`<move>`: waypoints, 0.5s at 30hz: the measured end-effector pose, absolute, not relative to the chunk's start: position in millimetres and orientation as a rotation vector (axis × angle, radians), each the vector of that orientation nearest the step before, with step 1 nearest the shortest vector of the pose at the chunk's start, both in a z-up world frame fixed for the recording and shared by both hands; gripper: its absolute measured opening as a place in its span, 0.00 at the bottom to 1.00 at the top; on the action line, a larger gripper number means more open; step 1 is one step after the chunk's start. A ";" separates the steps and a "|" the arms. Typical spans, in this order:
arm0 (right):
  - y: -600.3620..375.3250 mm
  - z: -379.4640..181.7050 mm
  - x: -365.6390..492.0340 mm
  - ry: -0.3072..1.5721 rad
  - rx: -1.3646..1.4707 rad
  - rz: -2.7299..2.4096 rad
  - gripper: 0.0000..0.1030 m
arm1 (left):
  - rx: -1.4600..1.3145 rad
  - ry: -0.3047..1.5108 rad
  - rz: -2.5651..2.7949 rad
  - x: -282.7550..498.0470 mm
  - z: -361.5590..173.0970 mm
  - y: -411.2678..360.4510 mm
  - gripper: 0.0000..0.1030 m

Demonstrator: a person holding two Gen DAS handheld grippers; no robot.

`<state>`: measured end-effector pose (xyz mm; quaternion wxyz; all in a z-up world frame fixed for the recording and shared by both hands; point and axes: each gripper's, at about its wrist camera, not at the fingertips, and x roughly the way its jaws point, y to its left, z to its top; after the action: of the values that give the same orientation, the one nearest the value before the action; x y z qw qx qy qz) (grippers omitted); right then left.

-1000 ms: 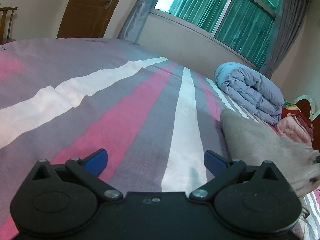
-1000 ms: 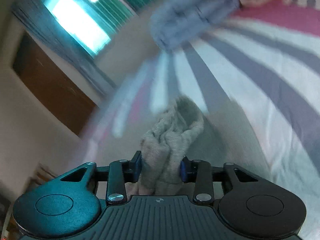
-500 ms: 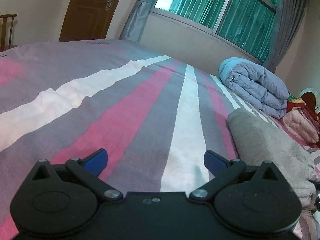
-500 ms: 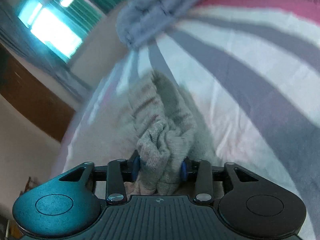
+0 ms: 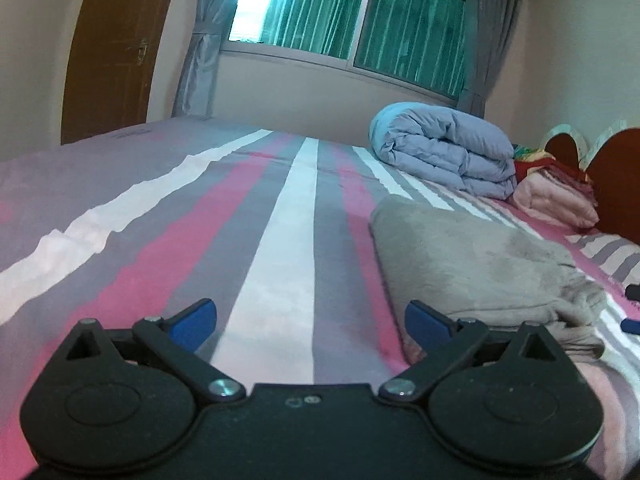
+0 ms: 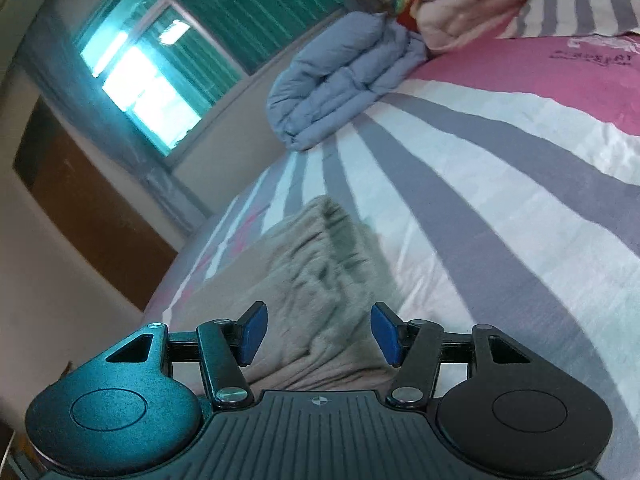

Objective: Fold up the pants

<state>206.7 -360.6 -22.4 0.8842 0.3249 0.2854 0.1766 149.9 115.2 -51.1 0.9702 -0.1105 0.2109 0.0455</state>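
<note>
The grey-beige pants (image 5: 472,264) lie folded in a long bundle on the striped bed (image 5: 256,240). In the left wrist view they sit to the right of my left gripper (image 5: 311,322), which is wide open over the bedsheet with nothing between its blue pads. In the right wrist view the pants (image 6: 320,280) lie just ahead of and under my right gripper (image 6: 319,334). Its jaws are opening and the blue pads stand clear of the cloth, which rests on the bed between and beyond them.
A folded blue-grey duvet (image 5: 444,152) lies at the far side of the bed near the window. Pink and red folded bedding (image 5: 556,196) sits by the wooden headboard (image 5: 616,184). A brown door (image 5: 116,44) stands at the left wall.
My right gripper has let go of the bunched pants, and its pads have spread apart; the cloth now lies flat on the bed. The left view has rolled and shifted, bringing the pants nearer.
</note>
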 end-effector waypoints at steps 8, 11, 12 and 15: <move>-363.6 -19.4 195.9 0.587 0.689 0.363 0.65 | -0.112 0.502 0.042 159.5 -58.3 83.7 0.89; -367.5 -20.9 194.9 0.588 0.707 0.353 0.65 | -0.087 0.523 0.009 165.6 -63.2 74.5 0.88; -368.2 -21.5 195.3 0.589 0.710 0.350 0.65 | -0.083 0.526 0.007 167.9 -64.6 72.5 0.88; -367.6 -23.5 197.3 0.596 0.710 0.347 0.65 | -0.082 0.537 -0.005 179.5 -69.3 69.4 0.86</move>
<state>197.3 -367.6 -23.5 0.8800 0.3407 0.2859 0.1666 179.5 69.4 -69.3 0.9633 -0.0406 0.2653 -0.0025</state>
